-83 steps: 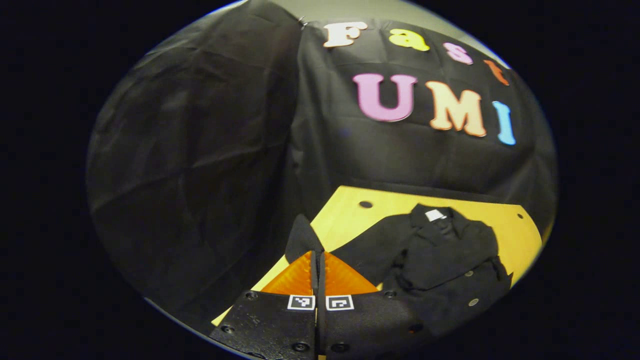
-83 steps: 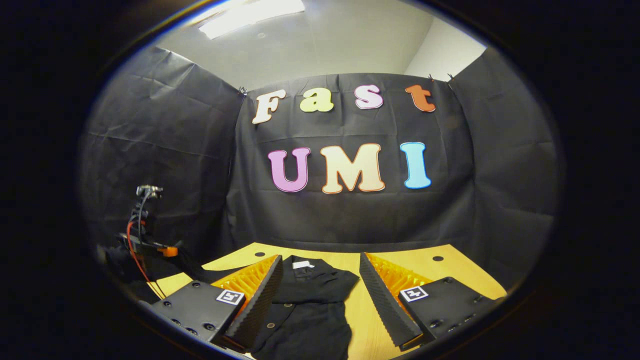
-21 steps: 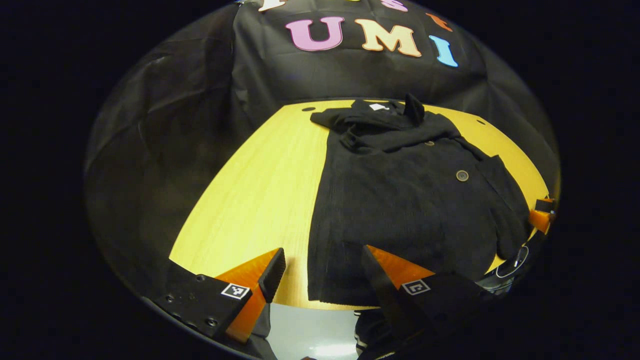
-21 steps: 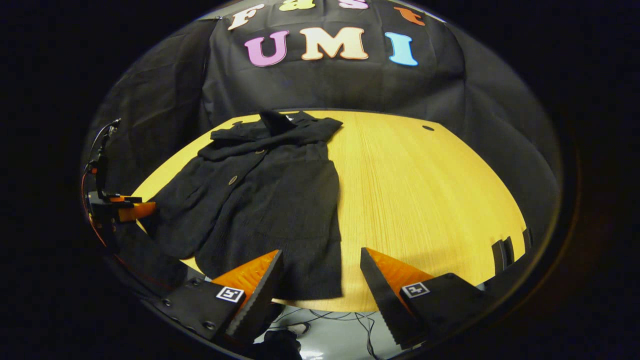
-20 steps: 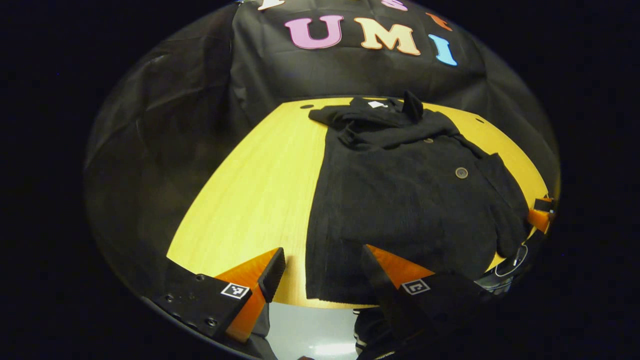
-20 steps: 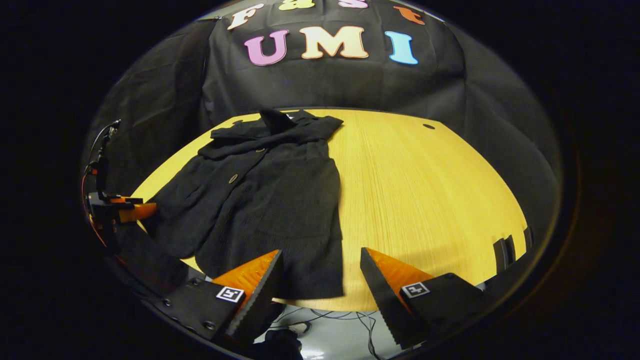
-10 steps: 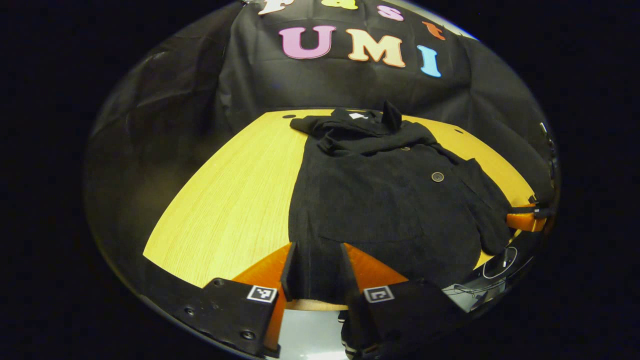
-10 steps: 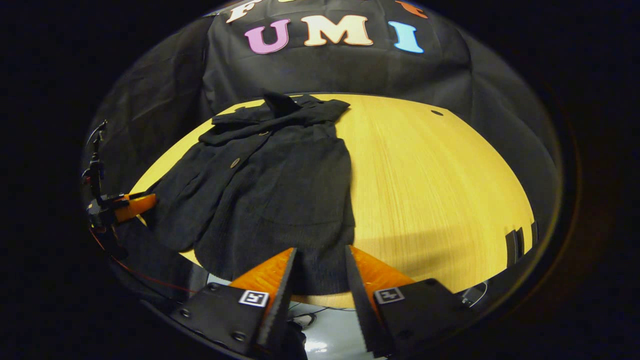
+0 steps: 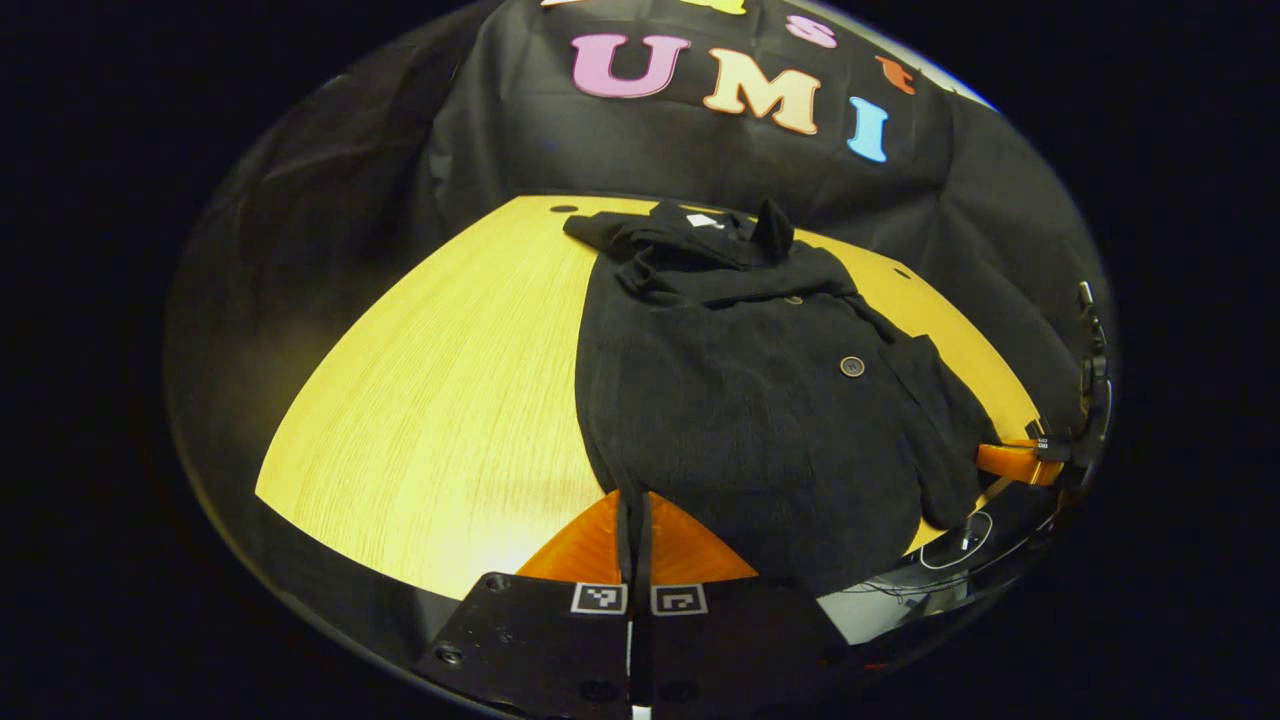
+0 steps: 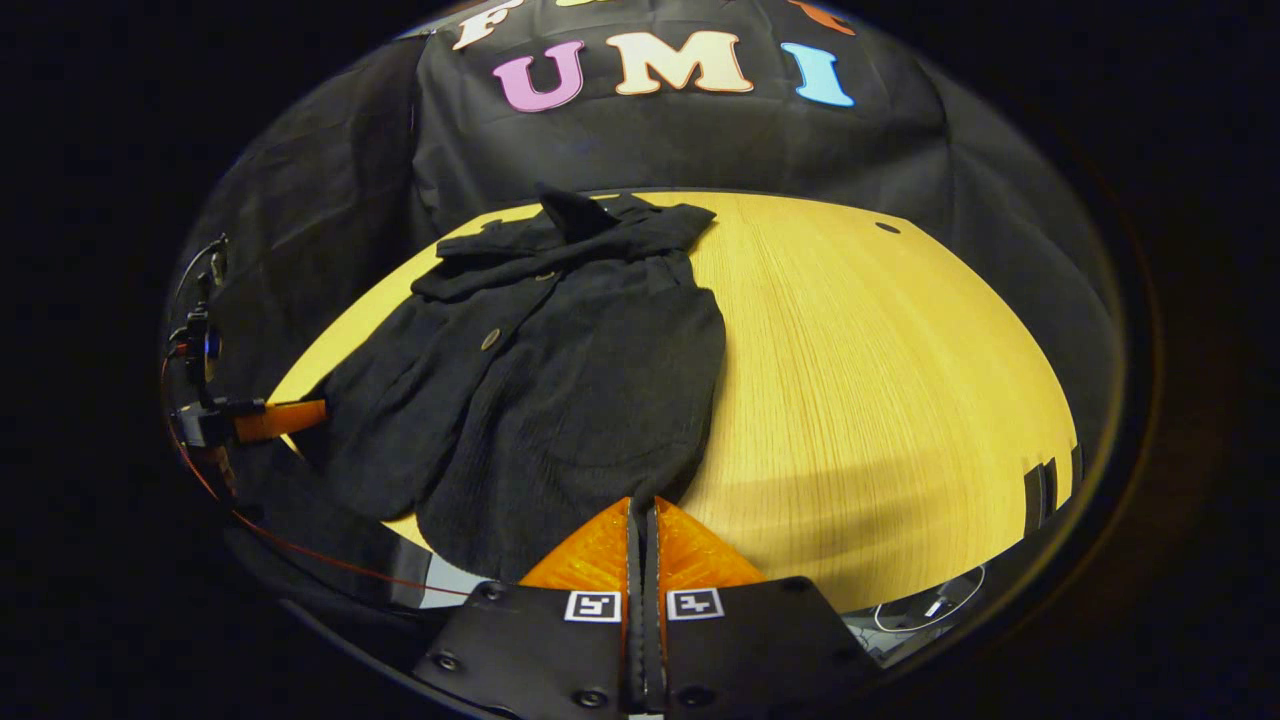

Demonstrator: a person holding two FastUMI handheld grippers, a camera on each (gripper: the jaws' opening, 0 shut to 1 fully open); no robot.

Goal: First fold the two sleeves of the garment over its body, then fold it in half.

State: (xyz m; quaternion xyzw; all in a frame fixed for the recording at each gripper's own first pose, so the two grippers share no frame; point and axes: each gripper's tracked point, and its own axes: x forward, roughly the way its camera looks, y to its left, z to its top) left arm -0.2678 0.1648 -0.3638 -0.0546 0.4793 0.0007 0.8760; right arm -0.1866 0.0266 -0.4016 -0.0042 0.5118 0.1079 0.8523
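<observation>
Garment point(image 9: 760, 400) hem apparently pinched inside both tools point(image 9: 633, 520) point(image 10: 643, 535).

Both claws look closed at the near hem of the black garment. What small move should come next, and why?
Probably lift both together and carry the hem toward the collar. The left claw and right claw each pinch a near corner of the garment, and both sleeves already lie over its body, so the half fold remains.
</observation>
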